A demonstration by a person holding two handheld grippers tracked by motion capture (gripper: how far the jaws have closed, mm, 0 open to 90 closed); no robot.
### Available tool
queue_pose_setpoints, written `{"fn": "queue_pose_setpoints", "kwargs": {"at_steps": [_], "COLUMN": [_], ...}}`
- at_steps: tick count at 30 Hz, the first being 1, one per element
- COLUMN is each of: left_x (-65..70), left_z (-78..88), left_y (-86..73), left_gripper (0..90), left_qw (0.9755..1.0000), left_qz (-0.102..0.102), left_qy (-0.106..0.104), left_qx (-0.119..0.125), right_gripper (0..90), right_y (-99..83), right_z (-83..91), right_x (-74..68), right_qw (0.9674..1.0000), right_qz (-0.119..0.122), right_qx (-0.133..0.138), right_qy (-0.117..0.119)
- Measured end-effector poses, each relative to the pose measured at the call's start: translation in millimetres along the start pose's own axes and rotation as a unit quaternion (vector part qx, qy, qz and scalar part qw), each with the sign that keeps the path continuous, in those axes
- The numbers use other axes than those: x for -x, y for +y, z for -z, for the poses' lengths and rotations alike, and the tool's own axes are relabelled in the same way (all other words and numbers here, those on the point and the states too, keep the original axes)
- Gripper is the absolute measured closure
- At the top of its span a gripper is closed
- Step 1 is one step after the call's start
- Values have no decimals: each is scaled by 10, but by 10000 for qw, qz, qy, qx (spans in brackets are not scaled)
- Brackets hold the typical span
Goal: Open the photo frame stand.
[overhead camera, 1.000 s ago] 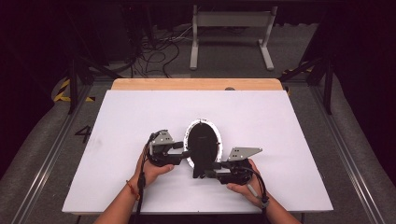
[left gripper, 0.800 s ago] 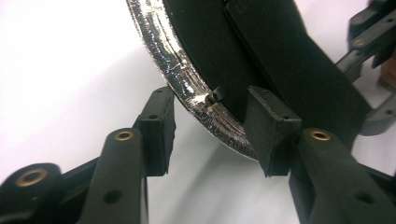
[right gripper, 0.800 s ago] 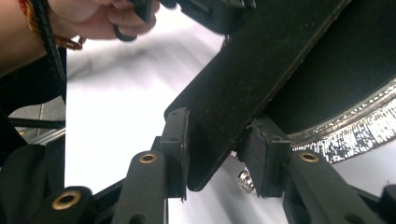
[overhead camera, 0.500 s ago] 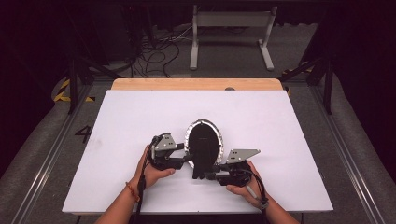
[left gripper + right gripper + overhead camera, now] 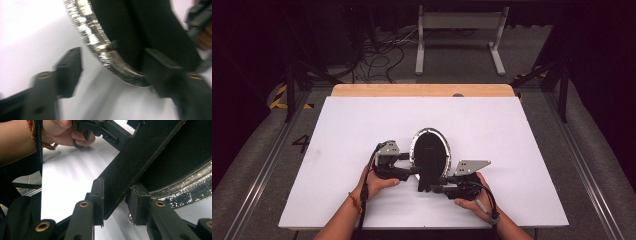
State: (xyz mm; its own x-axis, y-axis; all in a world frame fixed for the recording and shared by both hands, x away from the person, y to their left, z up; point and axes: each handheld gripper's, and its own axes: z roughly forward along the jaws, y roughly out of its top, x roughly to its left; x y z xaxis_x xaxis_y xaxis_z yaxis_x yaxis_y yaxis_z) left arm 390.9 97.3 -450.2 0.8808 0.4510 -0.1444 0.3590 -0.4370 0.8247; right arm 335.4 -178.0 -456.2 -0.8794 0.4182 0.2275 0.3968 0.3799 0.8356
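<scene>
The oval frame [image 5: 430, 150] with its glittery silver rim lies back-side up on the white surface [image 5: 522, 150], near the person's edge and about midway across. Its black backing carries a flat black stand flap [image 5: 430, 172] that runs from the middle of the oval down past its near rim.

The right tongs [image 5: 438, 187] come in from the right at the flap's lower end. In the right gripper view the flap [image 5: 135, 167] stands edge-on between the two pads [image 5: 98, 200]; the left pad lies against it, the right one sits just beside the other face, and whether that pad presses cannot be told for sure. The jaws have just been closing, and they stand narrow around the flap.

The left tongs [image 5: 412, 170] reach in from the left at the frame's near-left rim. In the left gripper view the sparkling rim [image 5: 100, 47] passes between the jaws, which are half wide and have just been opening; one finger [image 5: 68, 71] is clear of the rim over bare surface, the other [image 5: 160, 72] lies over the black backing, and motion blur hides whether it touches.

A painted "4" [image 5: 302, 144] shows on the floor left of the surface. The frame's front face is hidden, turned down, and the hands [image 5: 374, 182] cover much of both tool bodies.
</scene>
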Motion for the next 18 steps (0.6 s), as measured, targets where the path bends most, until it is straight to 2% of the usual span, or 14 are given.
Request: {"fn": "queue_pose_setpoints", "kwargs": {"at_steps": [3, 5, 9, 10, 15, 17, 18], "left_x": [9, 4, 25, 27, 67, 88, 102], "left_z": [10, 25, 50, 61, 85, 89, 95], "left_y": [13, 13, 26, 33, 53, 57, 63], "left_gripper": [455, 489, 534, 554, 616, 620, 620], "left_qw": [10000, 9999, 9999, 9999, 9995, 9993, 9991], "left_qz": [-25, 69, 51, -16, -34, -88, -184], "left_qy": [-4, -64, -17, 27, 121, 182, 216], "left_qx": [-6, 43, 116, 157, 297, 303, 321], "right_gripper": [682, 681, 681, 678, 673, 670, 671], "right_y": [-3, -5, -9, -14, -30, -32, -32], "right_z": [3, 5, 10, 9, 14, 9, 8], "right_x": [5, 3, 11, 20, 64, 73, 74], "right_qw": [10000, 10000, 9999, 9999, 9997, 9996, 9996], "right_qz": [5, 31, 64, 64, -5, -7, 15], "right_qx": [-17, -44, -94, -114, -156, -196, -213], "right_qy": [24, -1, -67, -103, -163, -195, -205]}}
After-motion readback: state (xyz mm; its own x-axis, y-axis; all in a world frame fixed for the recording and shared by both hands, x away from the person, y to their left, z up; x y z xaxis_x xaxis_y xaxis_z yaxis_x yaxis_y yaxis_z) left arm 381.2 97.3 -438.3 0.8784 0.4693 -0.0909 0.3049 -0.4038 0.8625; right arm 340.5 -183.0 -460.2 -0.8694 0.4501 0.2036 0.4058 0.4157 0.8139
